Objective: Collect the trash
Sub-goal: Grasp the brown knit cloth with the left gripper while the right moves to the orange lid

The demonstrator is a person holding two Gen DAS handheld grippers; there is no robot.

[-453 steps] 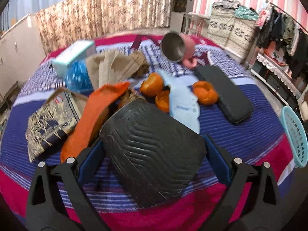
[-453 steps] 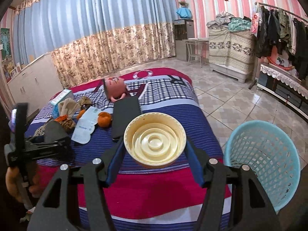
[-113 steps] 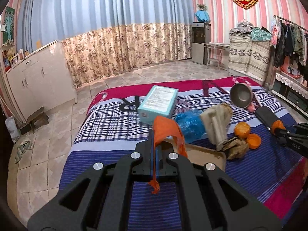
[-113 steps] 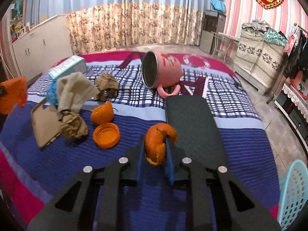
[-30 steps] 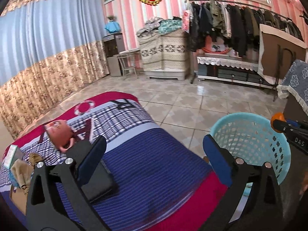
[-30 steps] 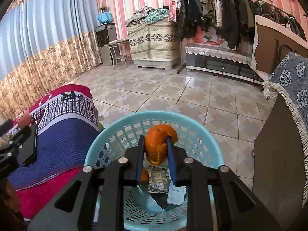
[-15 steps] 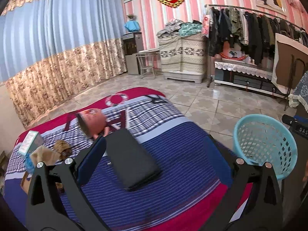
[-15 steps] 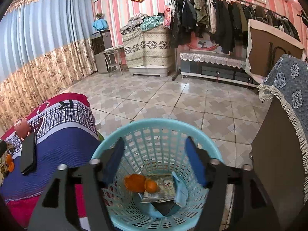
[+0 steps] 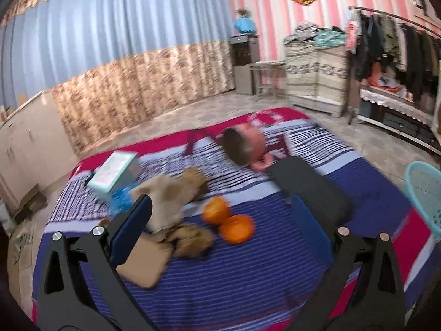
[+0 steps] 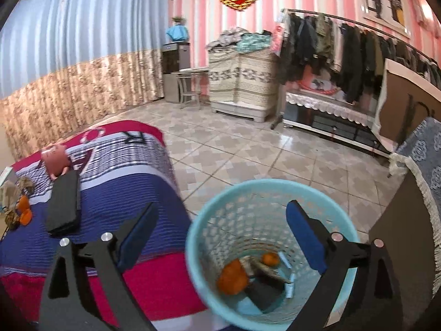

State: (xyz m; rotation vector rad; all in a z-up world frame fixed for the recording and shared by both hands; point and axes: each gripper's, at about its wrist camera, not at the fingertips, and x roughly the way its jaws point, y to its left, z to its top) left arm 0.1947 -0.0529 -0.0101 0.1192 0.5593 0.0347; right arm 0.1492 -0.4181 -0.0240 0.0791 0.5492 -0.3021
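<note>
My left gripper (image 9: 220,205) is open and empty above the striped bed (image 9: 248,275). Just ahead of it lie two orange peels (image 9: 216,209) (image 9: 237,228), a crumpled brown paper (image 9: 190,238), a beige wrapper (image 9: 168,198), a flat cardboard piece (image 9: 143,262) and a blue plastic bag (image 9: 121,197). My right gripper (image 10: 222,208) hangs over the turquoise basket (image 10: 209,237); its jaws are opening with nothing between them. In the basket lie orange peels (image 10: 231,275), paper scraps (image 10: 261,269) and a black piece (image 10: 264,292).
On the bed there are also a teal box (image 9: 113,173), a tipped pink mug (image 9: 242,149) and a long black case (image 9: 308,190). The basket (image 9: 424,193) stands on the tiled floor off the bed's right edge. A brown cabinet (image 10: 399,248) is right of the basket.
The right jaws opened and the orange peel dropped into the basket. The left gripper swung away from the basket to face the trash on the bed.
</note>
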